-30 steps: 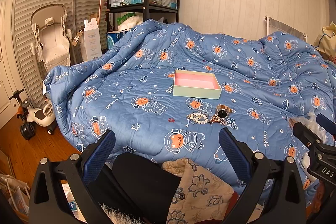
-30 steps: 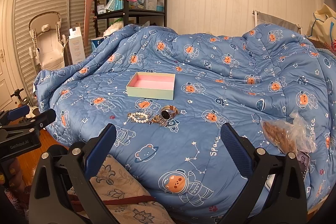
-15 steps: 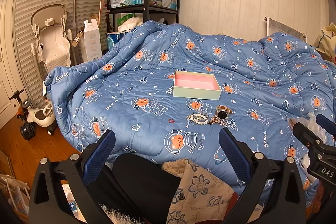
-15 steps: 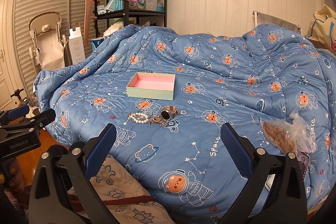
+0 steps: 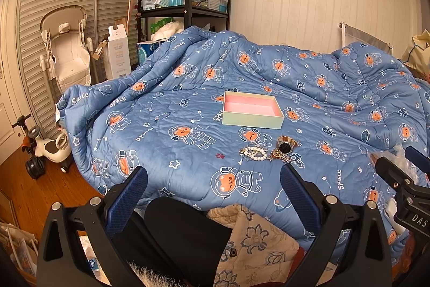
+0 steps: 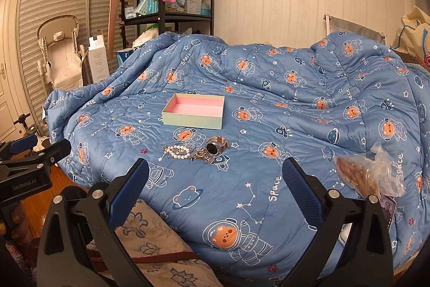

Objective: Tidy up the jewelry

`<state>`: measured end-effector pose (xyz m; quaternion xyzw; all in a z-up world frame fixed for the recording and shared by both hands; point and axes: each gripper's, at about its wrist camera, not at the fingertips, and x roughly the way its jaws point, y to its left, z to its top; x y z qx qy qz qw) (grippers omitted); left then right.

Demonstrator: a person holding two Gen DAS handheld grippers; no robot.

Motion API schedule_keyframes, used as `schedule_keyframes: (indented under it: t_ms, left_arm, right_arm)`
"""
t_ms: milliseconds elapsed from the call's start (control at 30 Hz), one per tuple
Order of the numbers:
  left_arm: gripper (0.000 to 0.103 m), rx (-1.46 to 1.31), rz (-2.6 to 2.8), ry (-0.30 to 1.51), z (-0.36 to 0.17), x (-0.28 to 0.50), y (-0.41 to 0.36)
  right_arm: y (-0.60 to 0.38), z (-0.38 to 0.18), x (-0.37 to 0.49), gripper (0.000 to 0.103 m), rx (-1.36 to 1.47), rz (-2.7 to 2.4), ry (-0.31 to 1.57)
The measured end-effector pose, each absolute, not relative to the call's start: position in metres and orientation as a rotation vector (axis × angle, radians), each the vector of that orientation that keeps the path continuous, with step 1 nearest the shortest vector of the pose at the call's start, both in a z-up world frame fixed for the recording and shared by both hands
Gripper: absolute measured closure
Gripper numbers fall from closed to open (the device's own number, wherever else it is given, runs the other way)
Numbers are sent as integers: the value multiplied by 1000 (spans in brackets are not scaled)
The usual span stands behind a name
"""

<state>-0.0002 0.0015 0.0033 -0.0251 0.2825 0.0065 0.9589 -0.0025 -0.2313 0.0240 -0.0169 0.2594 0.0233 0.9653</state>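
- The left gripper (image 5: 213, 187) and right gripper (image 6: 215, 179) both have jaws spread wide, holding nothing, well back from the jewelry.
- The pearl bracelet (image 6: 177, 151), gold chain (image 6: 203, 155) and watch (image 6: 216, 145) lie touching in one pile on the blue quilt (image 6: 268, 125), near the pink-lined box (image 6: 193, 114).
- A pinch could snag two pieces together.
- The soft quilt could sink, so the chain slips away.
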Motion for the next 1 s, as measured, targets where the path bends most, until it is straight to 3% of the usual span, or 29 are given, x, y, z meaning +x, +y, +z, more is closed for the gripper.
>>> schedule_keyframes:
  t_ms: [1000]
  left_arm:
    - [6, -56, 8, 578, 10, 0, 3]
  right_arm:
    - [-227, 24, -1, 5, -34, 52, 532]
